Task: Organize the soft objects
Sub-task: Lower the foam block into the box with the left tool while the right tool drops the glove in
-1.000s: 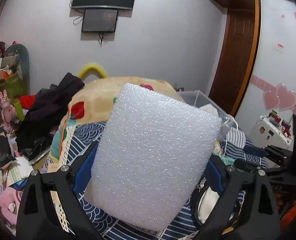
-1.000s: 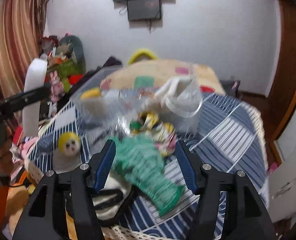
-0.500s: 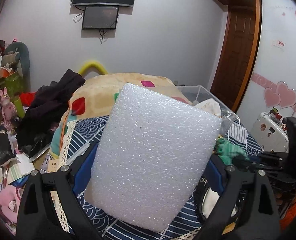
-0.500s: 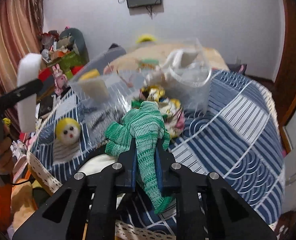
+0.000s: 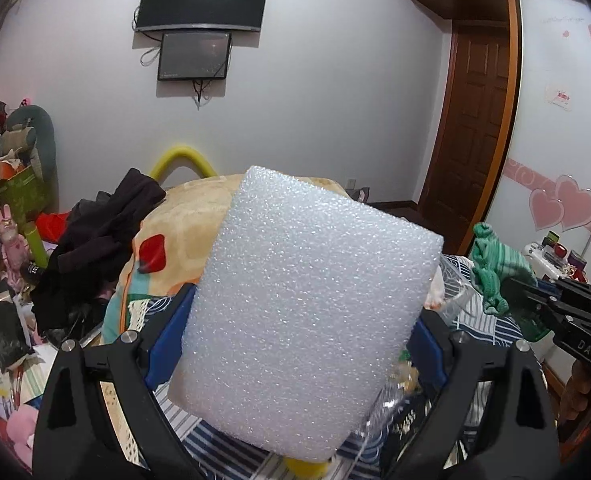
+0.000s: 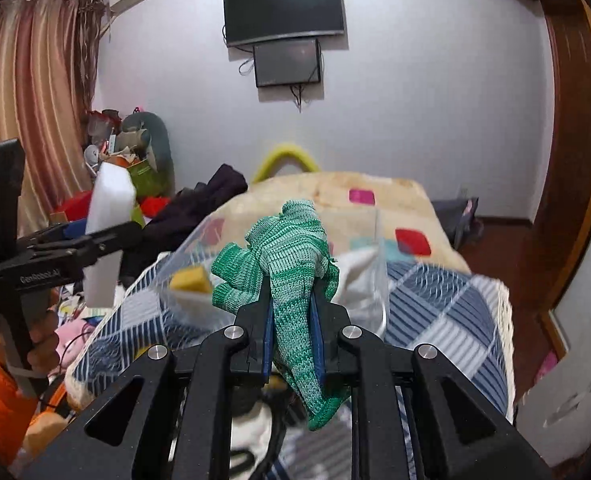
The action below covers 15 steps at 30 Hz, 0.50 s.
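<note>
A thick white foam block [image 5: 307, 308] fills the left wrist view, clamped between the wide-set blue pads of my left gripper [image 5: 297, 326]. My right gripper [image 6: 293, 312] is shut on a green knitted glove [image 6: 291, 248], which hangs in the air above the bed. Behind the glove stands a clear plastic box [image 6: 379, 248] holding a yellow sponge [image 6: 189, 280] and something white. From the right wrist, the left gripper [image 6: 111, 236] shows at the left with the foam block [image 6: 109, 208] upright in it. The left wrist view shows the right gripper [image 5: 513, 286] and glove [image 5: 495, 264] at its right.
The bed has a blue striped cover [image 6: 447, 312] and a beige patterned quilt [image 5: 183, 232]. Dark clothes [image 5: 95, 240] are piled at its left, with clutter and toys on the floor beyond. A wooden door [image 5: 475, 120] and wardrobe stand at the right.
My right gripper closed on the green glove lying on the bed and lifted it clear. The left gripper rose a little with the foam block still in it.
</note>
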Each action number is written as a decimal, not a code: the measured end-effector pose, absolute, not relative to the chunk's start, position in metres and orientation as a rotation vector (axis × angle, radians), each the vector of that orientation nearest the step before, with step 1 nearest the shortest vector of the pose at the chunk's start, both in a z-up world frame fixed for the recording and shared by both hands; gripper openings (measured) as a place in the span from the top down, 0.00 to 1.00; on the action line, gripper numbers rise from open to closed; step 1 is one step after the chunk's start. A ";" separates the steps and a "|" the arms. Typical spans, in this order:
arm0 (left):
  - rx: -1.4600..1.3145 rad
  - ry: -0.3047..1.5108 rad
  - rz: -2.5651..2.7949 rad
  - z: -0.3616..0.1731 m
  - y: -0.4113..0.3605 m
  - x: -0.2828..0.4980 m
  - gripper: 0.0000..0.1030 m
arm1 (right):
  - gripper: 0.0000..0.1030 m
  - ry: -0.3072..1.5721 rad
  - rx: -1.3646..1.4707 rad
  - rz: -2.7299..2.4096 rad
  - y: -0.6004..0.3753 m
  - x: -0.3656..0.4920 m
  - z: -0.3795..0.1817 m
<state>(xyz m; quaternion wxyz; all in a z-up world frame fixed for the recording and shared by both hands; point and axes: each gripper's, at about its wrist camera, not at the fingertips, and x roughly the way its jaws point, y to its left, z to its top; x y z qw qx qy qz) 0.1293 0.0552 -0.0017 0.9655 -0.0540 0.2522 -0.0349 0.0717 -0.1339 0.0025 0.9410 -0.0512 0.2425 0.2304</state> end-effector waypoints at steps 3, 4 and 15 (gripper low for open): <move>-0.104 0.539 -0.066 -0.003 0.054 0.150 0.09 | 0.86 0.484 -0.116 0.472 -0.125 0.084 0.006; -0.105 0.552 -0.068 -0.004 0.054 0.158 0.09 | 0.86 0.485 -0.122 0.472 -0.122 0.089 0.006; -0.128 0.720 -0.056 -0.030 0.052 0.243 0.09 | 0.86 0.566 -0.205 0.465 -0.096 0.142 -0.018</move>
